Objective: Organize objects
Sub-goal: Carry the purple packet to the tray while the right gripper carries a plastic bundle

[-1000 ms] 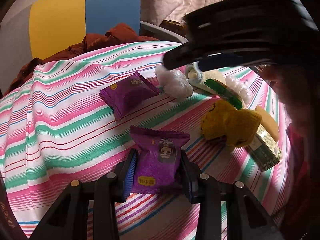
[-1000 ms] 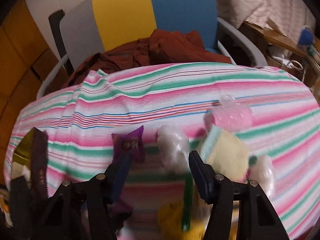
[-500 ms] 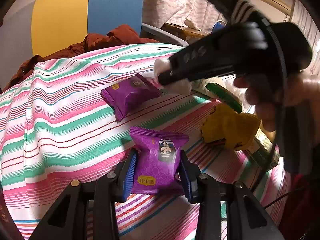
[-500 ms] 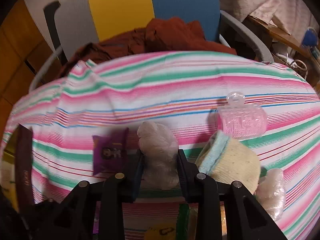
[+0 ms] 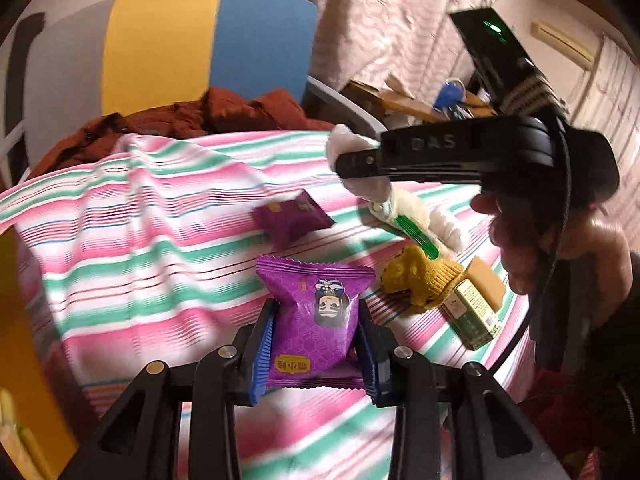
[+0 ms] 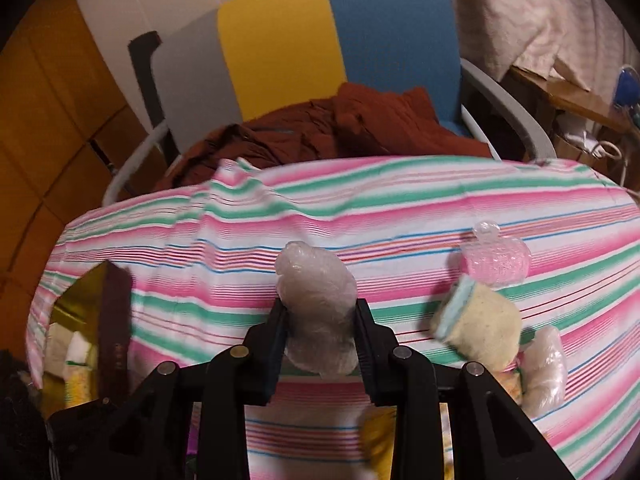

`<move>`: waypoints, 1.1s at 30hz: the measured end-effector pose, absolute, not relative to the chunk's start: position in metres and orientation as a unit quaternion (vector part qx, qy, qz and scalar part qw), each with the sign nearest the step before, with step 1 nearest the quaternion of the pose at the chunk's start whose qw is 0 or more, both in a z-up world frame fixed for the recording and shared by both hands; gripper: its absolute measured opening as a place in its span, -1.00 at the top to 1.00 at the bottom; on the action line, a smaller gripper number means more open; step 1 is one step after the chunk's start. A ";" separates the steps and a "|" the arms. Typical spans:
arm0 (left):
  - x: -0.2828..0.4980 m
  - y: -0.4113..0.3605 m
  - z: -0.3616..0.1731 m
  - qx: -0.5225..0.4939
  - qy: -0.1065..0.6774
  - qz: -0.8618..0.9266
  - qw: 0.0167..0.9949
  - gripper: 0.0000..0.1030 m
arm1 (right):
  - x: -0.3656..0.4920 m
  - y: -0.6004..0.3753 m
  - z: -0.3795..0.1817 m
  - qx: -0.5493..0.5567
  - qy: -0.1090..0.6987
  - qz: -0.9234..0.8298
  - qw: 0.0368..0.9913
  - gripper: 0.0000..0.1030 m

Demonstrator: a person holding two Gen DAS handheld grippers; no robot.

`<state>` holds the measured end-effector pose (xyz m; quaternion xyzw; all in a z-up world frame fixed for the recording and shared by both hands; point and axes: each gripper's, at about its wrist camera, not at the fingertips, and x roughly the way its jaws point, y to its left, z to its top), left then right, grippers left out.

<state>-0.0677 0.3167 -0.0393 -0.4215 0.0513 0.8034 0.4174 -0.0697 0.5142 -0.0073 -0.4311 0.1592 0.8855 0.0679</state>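
My left gripper (image 5: pixel 316 344) is shut on a purple snack packet (image 5: pixel 316 320) with a cartoon face, held just above the striped tablecloth (image 5: pixel 140 248). A second purple packet (image 5: pixel 292 216) lies farther back on the cloth. My right gripper (image 6: pixel 320 332) is shut on a white plastic-wrapped bundle (image 6: pixel 318 304), lifted over the cloth; in the left wrist view that bundle (image 5: pixel 356 160) shows at the tip of the right gripper's black body, held by a hand (image 5: pixel 520 240).
On the right lie a yellow knitted piece (image 5: pixel 420 276), a green box (image 5: pixel 474 312), a cream sponge (image 6: pixel 480 328), a pink bubble-wrap piece (image 6: pixel 496 260) and another wrapped bundle (image 6: pixel 544 364). A colour-block chair (image 6: pixel 304 52) with brown cloth (image 6: pixel 340 128) stands behind. An open yellow container (image 6: pixel 76 332) sits left.
The right gripper closed on the white bundle and raised it off the cloth. The left gripper, still holding the purple packet, has lifted and tilted a little.
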 end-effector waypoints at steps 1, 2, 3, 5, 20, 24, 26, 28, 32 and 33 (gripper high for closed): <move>-0.067 0.308 -0.035 -0.421 0.047 0.806 0.413 0.29 | -0.068 0.507 -0.002 -0.426 0.160 0.888 0.059 0.37; -0.066 0.296 -0.030 -0.420 0.041 0.811 0.405 0.29 | -0.066 0.497 0.003 -0.421 0.161 0.891 0.048 0.37; -0.065 0.285 -0.026 -0.418 0.034 0.816 0.397 0.29 | -0.064 0.488 0.007 -0.418 0.161 0.893 0.039 0.37; -0.068 0.262 -0.021 -0.415 0.020 0.827 0.379 0.29 | -0.066 0.465 0.015 -0.414 0.161 0.896 0.014 0.37; -0.130 0.081 -0.005 -0.398 -0.065 0.902 0.153 0.11 | -0.121 0.281 0.021 -0.433 0.180 0.874 -0.129 0.04; -0.140 0.045 -0.007 -0.395 -0.082 0.908 0.115 0.04 | -0.118 0.251 0.021 -0.440 0.158 0.872 -0.143 -0.47; -0.139 0.032 -0.010 -0.397 -0.087 0.907 0.106 0.04 | -0.113 0.240 0.018 -0.445 0.138 0.873 -0.144 -0.57; -0.133 0.023 -0.013 -0.399 -0.091 0.907 0.103 0.04 | -0.106 0.232 0.016 -0.451 0.117 0.873 -0.141 -0.83; -0.114 0.014 -0.021 -0.403 -0.089 0.905 0.099 0.04 | -0.093 0.222 0.013 -0.447 0.076 0.882 -0.127 -0.99; -0.110 0.013 -0.022 -0.404 -0.089 0.905 0.100 0.04 | -0.089 0.219 0.011 -0.445 0.062 0.885 -0.121 -0.99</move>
